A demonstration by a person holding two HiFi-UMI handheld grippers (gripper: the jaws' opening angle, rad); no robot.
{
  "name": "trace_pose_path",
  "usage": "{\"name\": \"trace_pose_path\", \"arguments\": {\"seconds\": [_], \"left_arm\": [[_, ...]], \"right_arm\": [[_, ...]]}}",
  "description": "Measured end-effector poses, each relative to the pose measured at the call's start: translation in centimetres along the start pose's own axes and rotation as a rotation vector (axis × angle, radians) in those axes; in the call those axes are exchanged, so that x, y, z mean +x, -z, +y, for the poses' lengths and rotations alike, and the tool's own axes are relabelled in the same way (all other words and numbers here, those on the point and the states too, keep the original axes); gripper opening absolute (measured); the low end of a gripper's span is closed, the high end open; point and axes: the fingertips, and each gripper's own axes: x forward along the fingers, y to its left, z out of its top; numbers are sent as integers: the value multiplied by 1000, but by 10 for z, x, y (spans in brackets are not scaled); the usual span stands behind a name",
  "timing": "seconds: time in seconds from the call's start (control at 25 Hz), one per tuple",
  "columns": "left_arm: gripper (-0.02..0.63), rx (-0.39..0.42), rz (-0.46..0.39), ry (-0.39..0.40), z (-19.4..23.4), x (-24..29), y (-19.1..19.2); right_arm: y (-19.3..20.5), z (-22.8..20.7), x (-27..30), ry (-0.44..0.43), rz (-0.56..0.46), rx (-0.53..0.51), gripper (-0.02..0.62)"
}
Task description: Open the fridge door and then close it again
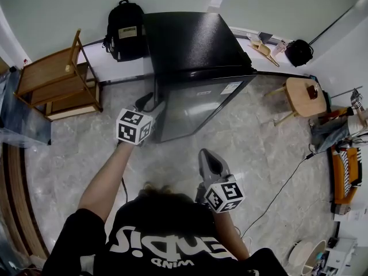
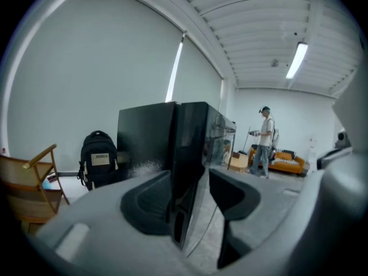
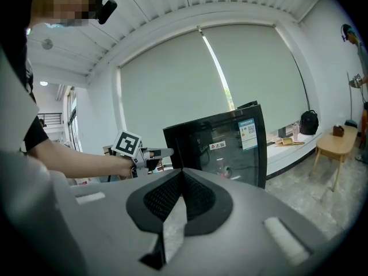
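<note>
Standing behind the person, I see the left claw (image 1: pixel 156 109) reaching to the vertical edge of the fridge door (image 1: pixel 201 105) on the person's left. The black fridge (image 1: pixel 190 45) sits on the floor against the wall, with a backpack (image 1: pixel 125 30) just beside it. The left gripper view settles what the head view cannot. The jaws stand apart and straddle the door's edge, one pad close against it, the other with a sliver of floor showing between pad and door. Nothing is clamped yet. The right claw (image 3: pixel 183 174) is closed tip to tip on nothing and hangs low in front of the person, well apart from the door.

To my eye the step in hand is getting a grip to pull. It would go best with the jaws closing squarely on the edge, then a pull that follows the door's arc, so the pads don't slide off the glossy face. Whether the door is already cracked open I cannot tell. The right gripper view gives the door's front nearly face-on, stickers (image 3: pixel 248 134) and all, which the edge-on left gripper view does not.
</note>
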Motion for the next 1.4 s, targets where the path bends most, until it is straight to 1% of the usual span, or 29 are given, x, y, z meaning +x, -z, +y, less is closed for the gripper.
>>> {"name": "trace_pose_path", "arguments": {"seconds": [0.24, 0.68, 0.92, 1.12, 1.4], "left_arm": [[210, 29, 18, 26, 0, 12, -2], [224, 34, 20, 76, 0, 15, -2], [225, 26, 21, 85, -1, 15, -1], [202, 32, 33, 88, -1, 14, -1], [198, 32, 32, 68, -2, 12, 0]], "right_arm": [[-2, -5, -1, 11, 4, -6, -3], [-1, -6, 3, -2, 13, -11, -3], [1, -6, 4, -7, 16, -9, -2], [1, -7, 2, -8, 23, -10, -3], [2, -7, -3, -3, 26, -12, -3]]}}
